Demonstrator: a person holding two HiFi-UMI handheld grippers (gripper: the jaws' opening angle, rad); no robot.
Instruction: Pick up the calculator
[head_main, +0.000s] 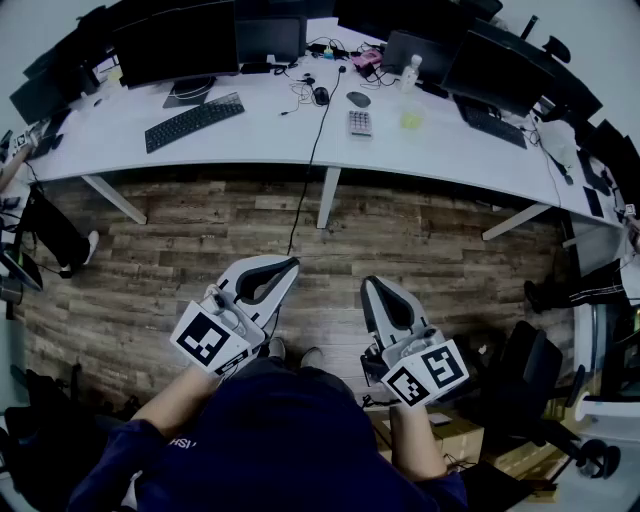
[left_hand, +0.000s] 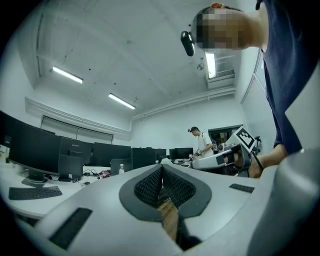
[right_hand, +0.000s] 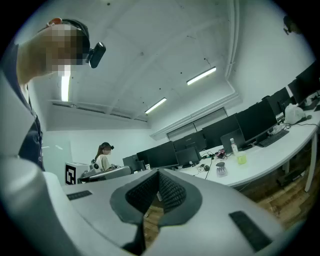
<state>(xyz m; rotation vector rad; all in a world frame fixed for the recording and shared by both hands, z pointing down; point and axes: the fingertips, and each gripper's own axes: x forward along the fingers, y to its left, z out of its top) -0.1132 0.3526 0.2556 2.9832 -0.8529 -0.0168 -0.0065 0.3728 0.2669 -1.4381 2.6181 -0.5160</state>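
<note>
Nearest the camera is the wearer's dark blue top, with two hand-held grippers reaching out over a wooden plank floor (head_main: 200, 225). The left gripper (head_main: 291, 265) has its jaws pressed together with nothing between them. The right gripper (head_main: 376, 284) is clenched the same way and is also empty.

The one calculator (head_main: 360, 123) lies flat on the long white desk (head_main: 250, 135), well apart from both grippers and across the strip of floor from them. Neither gripper touches it.

Two computer mice sit just beyond the calculator: a grey mouse (head_main: 358, 99) straight behind it, and a black mouse (head_main: 320, 96) behind it to the left. One yellow-green cup (head_main: 411, 119) stands near the calculator's right side. One clear bottle (head_main: 408, 71) stands beyond that cup.

There are two keyboards. A left keyboard (head_main: 194, 121) lies well to the calculator's left, and a right keyboard (head_main: 490, 124) lies to its right, past the cup. Dark monitors line the desk behind the calculator; they overlap too much to count.
</note>
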